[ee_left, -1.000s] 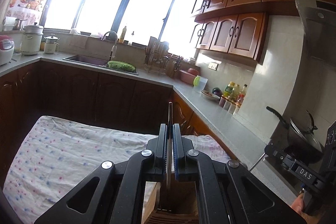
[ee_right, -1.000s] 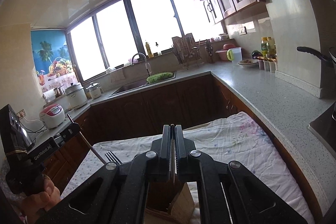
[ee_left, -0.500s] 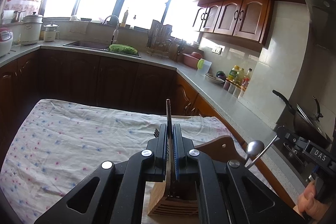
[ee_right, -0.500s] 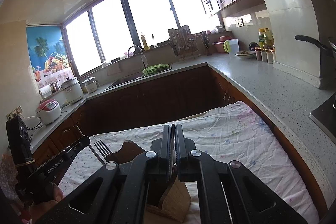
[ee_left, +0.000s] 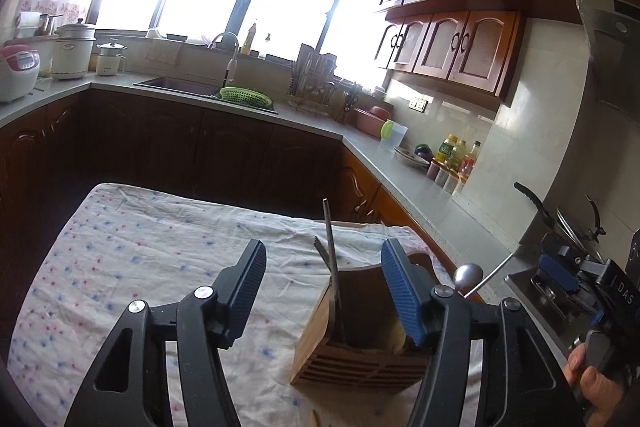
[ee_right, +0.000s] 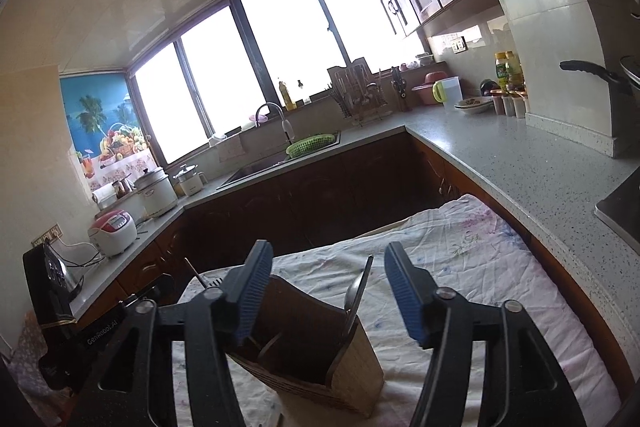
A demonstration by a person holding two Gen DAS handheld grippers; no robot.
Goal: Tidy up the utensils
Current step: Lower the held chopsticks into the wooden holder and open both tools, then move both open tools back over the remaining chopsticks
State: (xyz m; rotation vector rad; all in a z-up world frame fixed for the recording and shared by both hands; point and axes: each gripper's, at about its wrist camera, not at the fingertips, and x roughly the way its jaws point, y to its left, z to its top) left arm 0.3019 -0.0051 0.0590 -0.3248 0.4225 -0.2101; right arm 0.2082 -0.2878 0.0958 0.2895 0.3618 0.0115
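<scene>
A wooden utensil holder (ee_left: 360, 343) stands on the cloth-covered table (ee_left: 140, 259); it also shows in the right wrist view (ee_right: 344, 371). A fork (ee_left: 330, 247) stands in it, handle up, and a spoon (ee_right: 356, 291) leans inside it. My left gripper (ee_left: 324, 287) is open and empty just above the holder. My right gripper (ee_right: 328, 287) is open and empty above the holder. In the left wrist view the right gripper (ee_left: 560, 279) sits at the right, with the spoon bowl (ee_left: 468, 275) in front of it.
A grey L-shaped counter (ee_right: 520, 155) runs behind and right of the table, with a sink (ee_left: 180, 85), green basket (ee_left: 244, 95), dish rack (ee_left: 312, 79), bottles (ee_left: 456, 155) and a pan (ee_left: 560, 219). Rice cookers (ee_left: 20, 75) stand at the left.
Both grippers have opened. The left let go of the fork and the right let go of the spoon; both now stand in the holder. The views tilted down toward the table.
</scene>
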